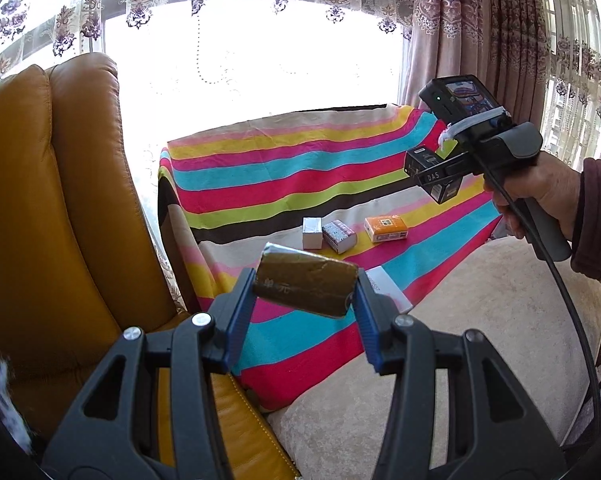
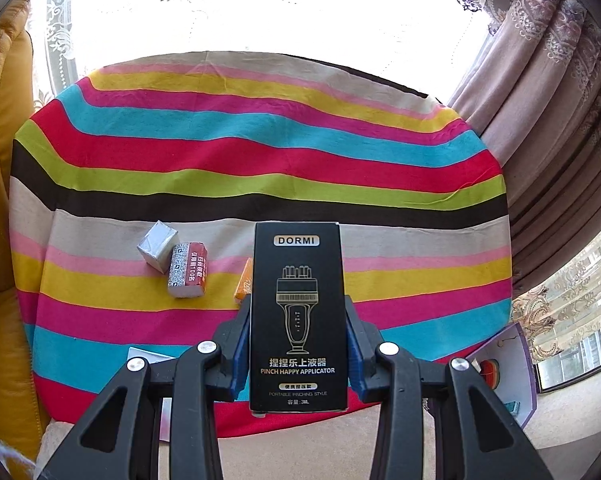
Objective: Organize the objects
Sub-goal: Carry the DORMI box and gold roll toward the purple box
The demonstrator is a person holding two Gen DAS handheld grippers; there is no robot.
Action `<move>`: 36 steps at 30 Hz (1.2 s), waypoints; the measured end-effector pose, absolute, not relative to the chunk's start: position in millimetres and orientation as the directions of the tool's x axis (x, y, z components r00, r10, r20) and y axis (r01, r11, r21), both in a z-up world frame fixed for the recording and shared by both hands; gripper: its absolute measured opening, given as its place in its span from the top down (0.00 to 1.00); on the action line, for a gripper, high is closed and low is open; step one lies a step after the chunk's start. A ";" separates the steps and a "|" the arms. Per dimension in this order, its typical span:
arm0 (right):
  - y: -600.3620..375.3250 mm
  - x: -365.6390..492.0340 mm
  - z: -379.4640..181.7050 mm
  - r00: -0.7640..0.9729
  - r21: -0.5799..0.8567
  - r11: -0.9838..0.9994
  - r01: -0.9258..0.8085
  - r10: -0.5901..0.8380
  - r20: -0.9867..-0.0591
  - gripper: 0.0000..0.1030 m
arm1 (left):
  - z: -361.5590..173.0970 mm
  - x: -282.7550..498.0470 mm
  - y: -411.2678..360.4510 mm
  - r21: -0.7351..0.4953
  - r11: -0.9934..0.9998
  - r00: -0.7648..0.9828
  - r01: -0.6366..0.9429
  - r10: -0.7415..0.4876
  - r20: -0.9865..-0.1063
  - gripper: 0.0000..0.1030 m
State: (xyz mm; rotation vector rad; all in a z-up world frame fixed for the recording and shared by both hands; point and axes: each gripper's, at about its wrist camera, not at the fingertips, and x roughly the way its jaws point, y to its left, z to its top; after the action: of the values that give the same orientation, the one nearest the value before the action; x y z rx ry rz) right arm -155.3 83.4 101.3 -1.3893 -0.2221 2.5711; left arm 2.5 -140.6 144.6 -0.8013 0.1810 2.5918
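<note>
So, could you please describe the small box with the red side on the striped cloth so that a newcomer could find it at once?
Start at the striped cloth and find the three small boxes lying on it. The red-sided box is the middle one, touching the plain silver box on its left, with the orange box apart on its right. Only it has a red side with white characters and black-and-white code squares.

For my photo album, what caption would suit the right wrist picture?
Right gripper holds a black DORMI applicator box upright above the striped cloth, three small packets beyond.
</note>
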 end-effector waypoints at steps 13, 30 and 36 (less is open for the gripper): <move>140.2 -129.0 117.2 -0.561 -0.194 -0.967 -0.165 0.254 -0.788 0.61 | 160.3 1.2 -79.4 0.035 -0.870 -0.728 -0.492 0.389 -0.564 0.50; 272.6 -47.2 129.3 -0.601 -0.135 -0.950 -0.282 0.285 -0.747 0.61 | 162.8 -24.7 70.0 0.022 -0.748 -0.604 -0.663 0.517 -0.606 0.50; 312.9 -25.4 109.7 -0.590 -0.104 -0.943 -0.317 0.282 -0.757 0.61 | 131.2 -45.9 121.8 -0.037 -0.728 -0.518 -0.684 0.522 -0.678 0.50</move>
State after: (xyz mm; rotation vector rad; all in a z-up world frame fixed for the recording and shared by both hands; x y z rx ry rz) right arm -25.4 312.9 109.7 -1.1968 0.0592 2.5353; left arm -45.9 121.8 131.2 -0.8936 0.3057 2.2368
